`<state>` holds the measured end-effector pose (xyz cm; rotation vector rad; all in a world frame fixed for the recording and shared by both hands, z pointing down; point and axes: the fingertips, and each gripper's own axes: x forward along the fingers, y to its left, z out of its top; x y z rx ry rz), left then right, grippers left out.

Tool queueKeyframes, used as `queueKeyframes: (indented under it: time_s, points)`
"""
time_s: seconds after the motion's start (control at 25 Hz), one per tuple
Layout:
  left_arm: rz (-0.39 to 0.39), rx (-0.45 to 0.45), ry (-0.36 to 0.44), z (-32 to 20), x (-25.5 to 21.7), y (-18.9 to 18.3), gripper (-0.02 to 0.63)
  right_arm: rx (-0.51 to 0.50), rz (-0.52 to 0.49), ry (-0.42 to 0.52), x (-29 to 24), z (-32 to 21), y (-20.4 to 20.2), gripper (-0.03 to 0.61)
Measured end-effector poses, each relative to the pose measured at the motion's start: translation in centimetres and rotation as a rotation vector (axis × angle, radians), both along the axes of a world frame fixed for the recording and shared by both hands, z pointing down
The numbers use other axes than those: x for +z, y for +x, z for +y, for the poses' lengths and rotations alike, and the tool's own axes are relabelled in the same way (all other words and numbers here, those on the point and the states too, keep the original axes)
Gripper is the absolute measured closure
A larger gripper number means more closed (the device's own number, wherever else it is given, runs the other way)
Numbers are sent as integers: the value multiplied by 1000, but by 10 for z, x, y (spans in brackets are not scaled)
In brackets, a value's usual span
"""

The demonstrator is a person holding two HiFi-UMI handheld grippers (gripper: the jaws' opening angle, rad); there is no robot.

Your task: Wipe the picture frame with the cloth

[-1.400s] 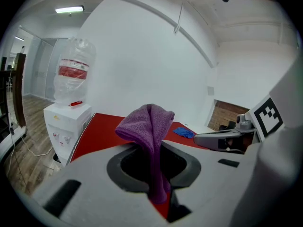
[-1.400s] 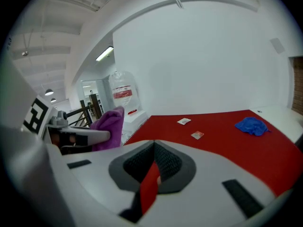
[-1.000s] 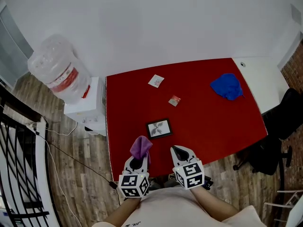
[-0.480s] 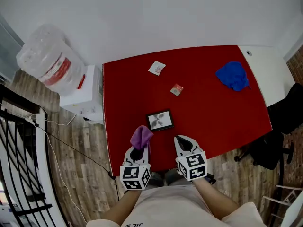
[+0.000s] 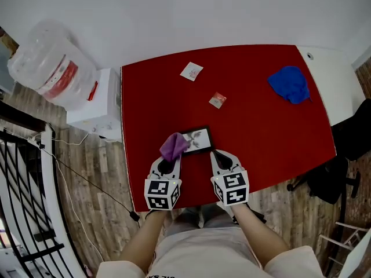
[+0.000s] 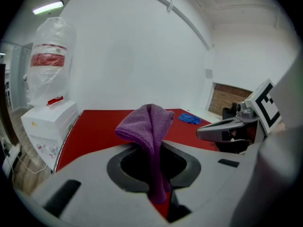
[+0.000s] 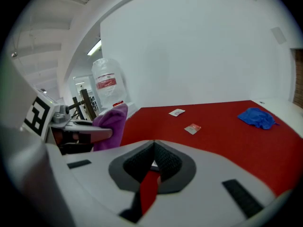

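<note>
The small black picture frame [image 5: 200, 138] lies flat on the red table [image 5: 261, 132], close to its near edge. My left gripper [image 5: 171, 157] is shut on a purple cloth [image 5: 173, 145], and the bunched cloth overlaps the frame's left end. The left gripper view shows this cloth [image 6: 149, 126] pinched between the jaws and standing up above them. My right gripper [image 5: 219, 154] is shut and holds nothing. It sits just off the frame's near right corner. From the right gripper view the frame is hidden behind the jaws.
A blue cloth [image 5: 290, 84] lies at the table's far right. A white packet [image 5: 191, 71] and a red packet [image 5: 217, 99] lie toward the back. A water dispenser with its bottle [image 5: 46, 68] stands left of the table, and a white table [image 5: 342, 80] and a dark chair [image 5: 348, 149] are to the right.
Both grippers have moved forward over the table toward the frame. The purple cloth, which was short of the frame, now overlaps its left end.
</note>
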<state>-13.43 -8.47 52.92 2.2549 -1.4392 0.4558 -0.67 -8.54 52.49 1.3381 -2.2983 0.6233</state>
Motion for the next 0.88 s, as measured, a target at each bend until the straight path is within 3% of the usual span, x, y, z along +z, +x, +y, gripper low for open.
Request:
queueKeyframes:
  time_s: [0.16,0.36,0.48,0.64,0.88]
  points:
    - [-30,92,-2,-19,15,4,557,-5,-7,1,12,-11,-7,575]
    - [-15,87,-14,-29,23,2,557,-10,-1,6,25,-22,-14,575]
    - [-47,92,-25,-34,31,0,557,-20,-4,2,34,-28,-15,575]
    - [-222,193,-36,-53,52,-1,557,-16,-6,-2,39,-34,-12,575]
    - [-571,483,4,-80,85,9,557,-7,-10,-29,54,-32,-13,575]
